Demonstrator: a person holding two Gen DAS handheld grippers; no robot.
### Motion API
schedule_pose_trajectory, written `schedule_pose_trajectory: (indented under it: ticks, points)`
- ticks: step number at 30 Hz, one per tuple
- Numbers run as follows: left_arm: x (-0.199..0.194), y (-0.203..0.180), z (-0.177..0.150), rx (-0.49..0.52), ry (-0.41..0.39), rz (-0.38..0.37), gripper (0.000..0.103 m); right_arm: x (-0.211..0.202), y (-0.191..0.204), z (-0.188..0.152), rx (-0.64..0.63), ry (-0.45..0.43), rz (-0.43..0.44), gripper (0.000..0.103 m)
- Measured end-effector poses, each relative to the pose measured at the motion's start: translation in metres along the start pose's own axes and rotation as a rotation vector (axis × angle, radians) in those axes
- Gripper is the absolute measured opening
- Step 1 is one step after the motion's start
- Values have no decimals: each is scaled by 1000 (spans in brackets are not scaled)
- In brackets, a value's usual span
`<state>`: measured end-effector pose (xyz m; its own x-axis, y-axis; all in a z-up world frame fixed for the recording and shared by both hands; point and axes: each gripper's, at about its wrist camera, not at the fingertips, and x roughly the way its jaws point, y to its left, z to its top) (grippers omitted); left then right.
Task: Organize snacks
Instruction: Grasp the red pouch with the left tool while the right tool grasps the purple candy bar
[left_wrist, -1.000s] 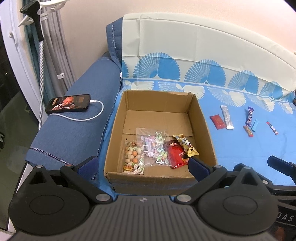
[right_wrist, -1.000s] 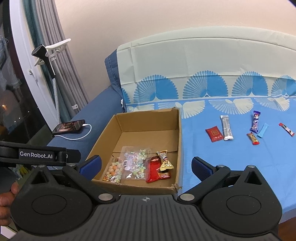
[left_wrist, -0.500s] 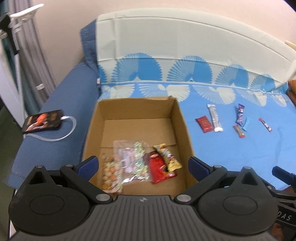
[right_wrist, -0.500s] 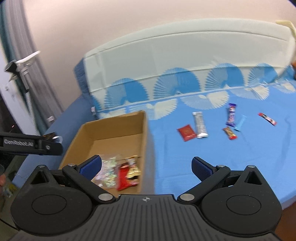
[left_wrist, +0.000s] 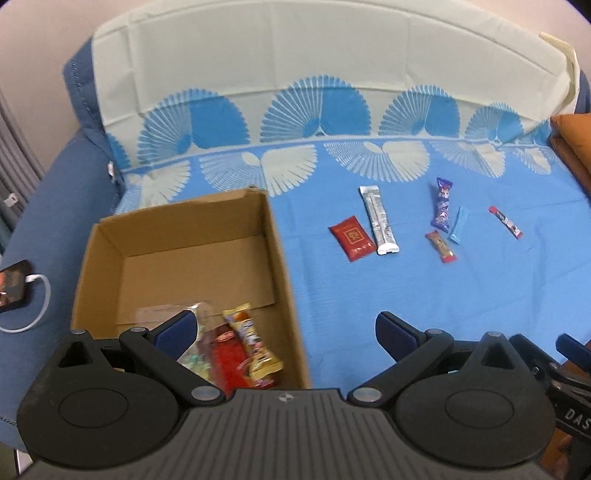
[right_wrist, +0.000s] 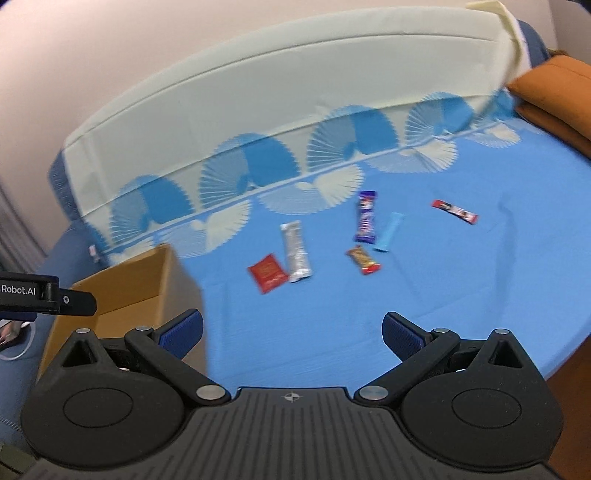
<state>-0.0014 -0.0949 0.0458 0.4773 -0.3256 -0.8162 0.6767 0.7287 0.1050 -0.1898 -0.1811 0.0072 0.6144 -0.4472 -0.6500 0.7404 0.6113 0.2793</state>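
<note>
Both grippers hang spread wide and empty above the blue fan-patterned bed sheet (left_wrist: 369, 288). The left gripper (left_wrist: 286, 326) has the open brown cardboard box (left_wrist: 192, 221) ahead to its left, wrapped snacks inside. Ahead of the right gripper (right_wrist: 291, 332) lie the flat red packet (right_wrist: 267, 273), silver stick pack (right_wrist: 295, 251) and purple wrapper (right_wrist: 366, 221).

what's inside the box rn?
In the box, near the front: a red packet, a yellow wrapper on top of it, and a clear candy bag. The left tongs cover the bag's left part and the front corner; the back floor is bare.
</note>
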Motion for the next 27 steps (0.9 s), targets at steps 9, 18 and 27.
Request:
schedule_pose_trajectory:
  ticks: [9,18,27]
  points:
    - [76,-51,49,4,40,4,103,41,-37,24,30,-18,-61,103]
    - [218,-79,122,-13,139,56,103,141,-72,79,-45,-54,-68,103]
    - [331,-92,128,-15,279,50,103,299,-92,116,-132,16,-25,103]
